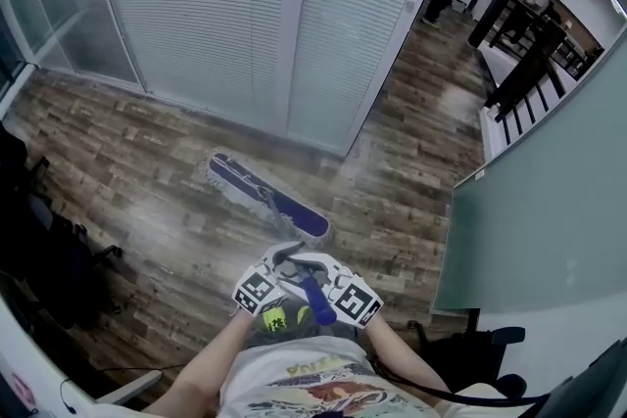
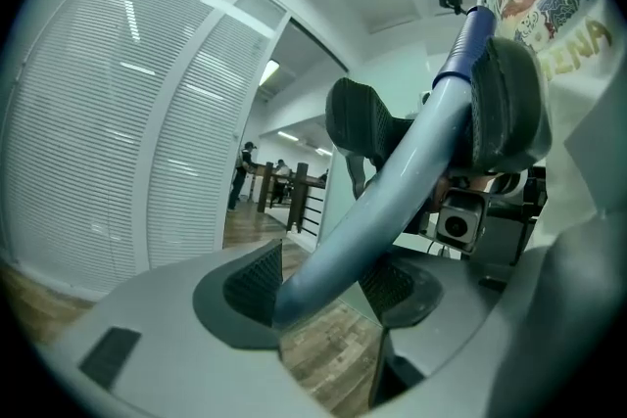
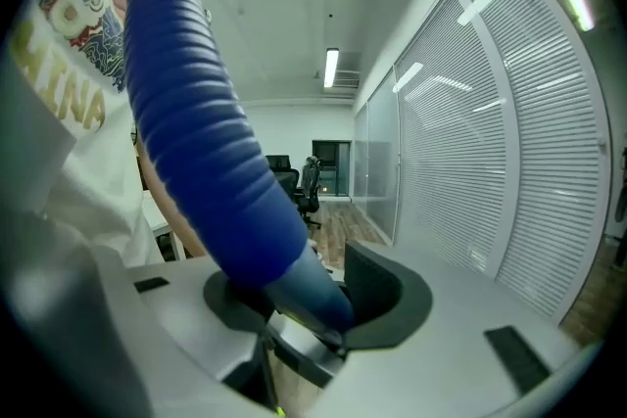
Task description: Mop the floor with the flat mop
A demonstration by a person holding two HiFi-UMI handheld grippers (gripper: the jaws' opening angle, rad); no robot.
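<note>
Left claw [image 2: 323, 284], right claw [image 3: 304, 294] clamp mop [image 1: 266, 196] near wall [image 1: 196, 5].

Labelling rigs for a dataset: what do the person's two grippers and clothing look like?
Both the left gripper and right gripper have pale grey shells, black-and-white square-marker cubes, dark ribbed fingers. The person wears a white printed T-shirt.
</note>
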